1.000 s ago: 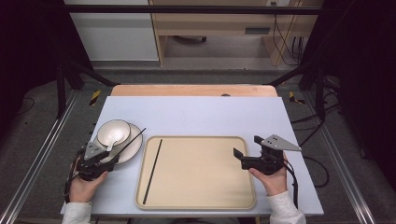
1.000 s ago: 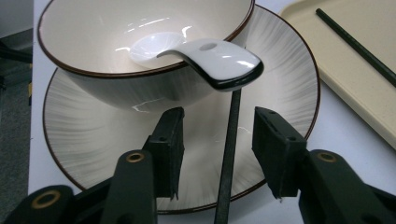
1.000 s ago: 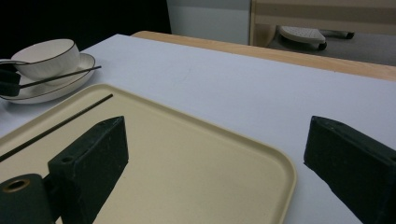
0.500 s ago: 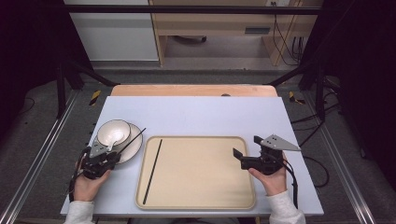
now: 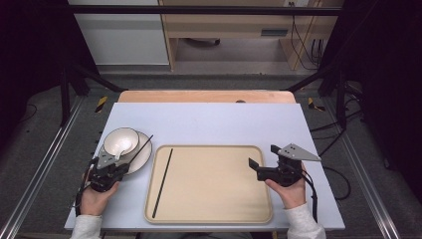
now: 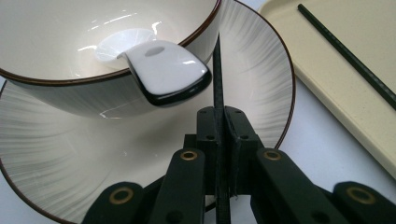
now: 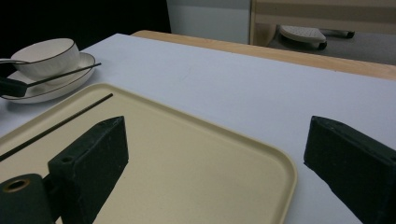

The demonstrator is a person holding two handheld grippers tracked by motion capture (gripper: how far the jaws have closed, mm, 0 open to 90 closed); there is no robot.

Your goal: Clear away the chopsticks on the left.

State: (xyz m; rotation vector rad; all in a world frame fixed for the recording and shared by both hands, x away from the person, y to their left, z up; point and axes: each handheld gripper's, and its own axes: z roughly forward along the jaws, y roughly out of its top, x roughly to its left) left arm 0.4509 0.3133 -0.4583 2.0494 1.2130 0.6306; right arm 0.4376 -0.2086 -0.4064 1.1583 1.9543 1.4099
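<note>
a: left gripper (image 6: 219, 140) clamped tight on a chopstick (image 6: 217, 70), jaws pressed flat against it. stick running from the jaws up toward 12 o'clock in the left gripper view, lying across the plate (image 6: 261, 93) and touching the side of the bowl (image 6: 70, 56). spoon (image 6: 163, 70) hanging over the bowl's rim at about 10 o'clock from the jaws.

b: and from above?

a: held chopstick (image 5: 137, 152) slanting toward 1 o'clock off the left gripper (image 5: 107, 172), tip past the plate's edge. second chopstick (image 5: 162, 181) already lying in the tray (image 5: 219, 209), near its 9 o'clock side. right gripper (image 5: 263, 167) spread wide, holding nothing, hovering over the tray's 3 o'clock edge.

b: risks from here?

a: likely several. thin round stick in flat jaws, so a swivel or a slip on lifting. gripped near one end, so the long free end could sag or swing. dragging it sideways could nudge the bowl or catch the spoon handle and tip it out. lifting too low could scrape the plate rim and shift the plate.

b: and at the tray?

a: letting go from too high could make it bounce or roll onto the other stick, or off over the tray's lip.
</note>
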